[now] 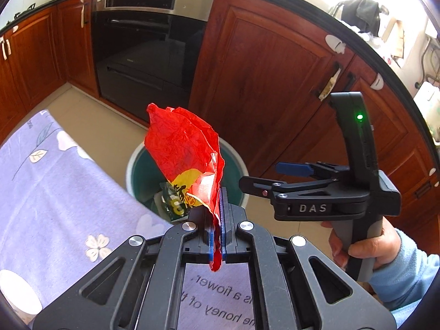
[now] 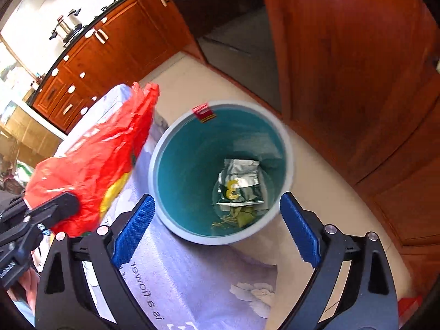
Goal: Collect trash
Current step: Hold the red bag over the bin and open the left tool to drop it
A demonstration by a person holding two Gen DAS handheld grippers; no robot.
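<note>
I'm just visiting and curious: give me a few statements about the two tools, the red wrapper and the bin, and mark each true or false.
1. The left tool is clamped on the red wrapper. True.
2. The right tool also holds trash. False: its jaws stand wide apart with nothing between them.
3. The bin is empty. False: a silver and green packet lies at its bottom.
4. The bin's inside is teal. True.
5. The red wrapper already lies in the bin. False: it is held above the bin, not in it.
</note>
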